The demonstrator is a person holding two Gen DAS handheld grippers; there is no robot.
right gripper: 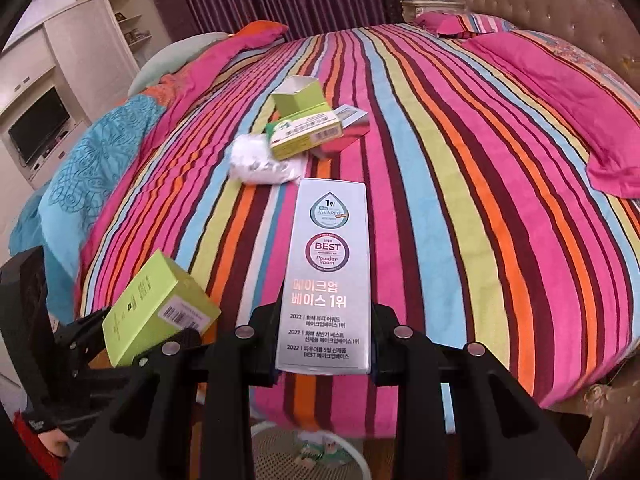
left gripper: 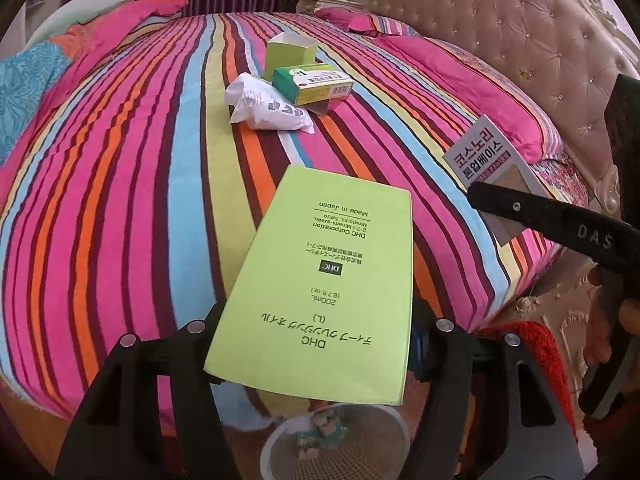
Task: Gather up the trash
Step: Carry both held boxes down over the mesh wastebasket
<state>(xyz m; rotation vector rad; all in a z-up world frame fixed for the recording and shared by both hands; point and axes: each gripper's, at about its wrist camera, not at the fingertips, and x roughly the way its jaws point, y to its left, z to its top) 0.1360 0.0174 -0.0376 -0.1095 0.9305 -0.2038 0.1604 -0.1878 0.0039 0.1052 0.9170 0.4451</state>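
A bedroom: a bed (left gripper: 120,200) under a bright striped cover, tufted headboard at the far right, and a white mesh bin (left gripper: 336,444) on the floor at the bed's near edge.

The left gripper (left gripper: 316,344) is closed on a flat green DHC box (left gripper: 332,280), its long axis running forward along the fingers. The right gripper (right gripper: 324,352) likewise clamps a tall silver box (right gripper: 330,272), pointing forward and slightly up.

The bin sits almost directly below both grippers, at the bottom edge of each wrist view, with some trash already inside. Both boxes overhang the bed's edge, so the drop looks like a matter of tipping the near ends down over the opening; the left seems marginally better centred.

Further up the bed, well apart from both grippers, lie a crumpled white bag (left gripper: 268,108), a small green carton (left gripper: 312,82) and an open green box (left gripper: 292,54), yet to be collected.
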